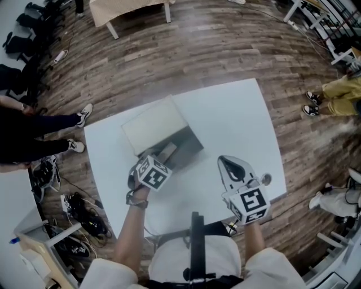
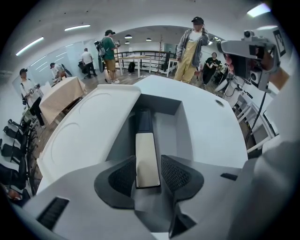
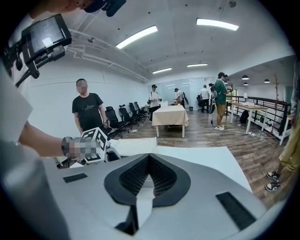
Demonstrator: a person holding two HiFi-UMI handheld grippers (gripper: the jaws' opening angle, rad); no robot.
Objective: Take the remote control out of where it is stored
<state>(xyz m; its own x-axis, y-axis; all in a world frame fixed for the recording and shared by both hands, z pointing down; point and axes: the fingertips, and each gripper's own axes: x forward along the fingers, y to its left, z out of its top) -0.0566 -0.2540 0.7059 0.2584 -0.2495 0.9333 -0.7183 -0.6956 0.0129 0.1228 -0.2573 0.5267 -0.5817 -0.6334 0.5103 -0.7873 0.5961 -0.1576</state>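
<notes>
A grey storage box stands on the white table, its pale lid folded back to the far left. The remote control, cream at its near end and dark at the far end, lies lengthwise in the box's recess. My left gripper reaches into the box, open, with the remote's near end between its pads and a thin gap at the right pad. To the right, above the table, my right gripper is shut and holds nothing.
The white table has a small round fitting near its right edge. Wood floor surrounds it. People stand at the left and at the right. Cables and bags lie at the lower left, and another table stands far off.
</notes>
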